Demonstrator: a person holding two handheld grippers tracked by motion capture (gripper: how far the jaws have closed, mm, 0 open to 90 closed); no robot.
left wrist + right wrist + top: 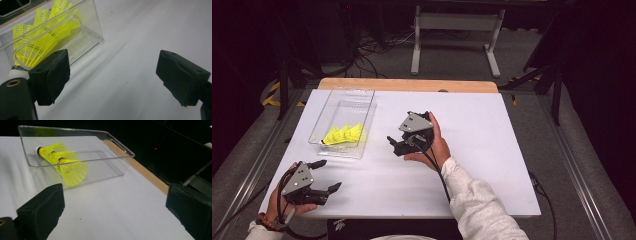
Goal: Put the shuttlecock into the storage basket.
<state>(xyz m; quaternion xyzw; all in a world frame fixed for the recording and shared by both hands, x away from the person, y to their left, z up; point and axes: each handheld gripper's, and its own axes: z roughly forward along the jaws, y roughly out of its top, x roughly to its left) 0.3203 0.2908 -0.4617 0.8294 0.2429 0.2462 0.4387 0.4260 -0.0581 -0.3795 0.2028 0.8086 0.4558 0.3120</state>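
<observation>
A clear plastic bin (357,106) lies on the left part of the white table (492,150). Several yellow shuttlecocks (344,134) lie at its near end, nested one into another. My left gripper (330,175) rests at the table's front left corner, below the bin, open and with nothing between its jaws. In the left gripper view the left gripper (112,80) faces bare table, with the bin (91,32) and shuttlecocks (42,42) at the upper left. My right gripper (393,145) hovers just right of the bin, open and holding nothing. The right gripper (112,212) looks at the bin (113,162) and the shuttlecocks (68,166).
A wooden strip (412,85) runs along the table's far edge. Behind it stand a grey metal frame (457,22) and loose cables on the floor. The right sleeve (477,200) lies across the table's front middle.
</observation>
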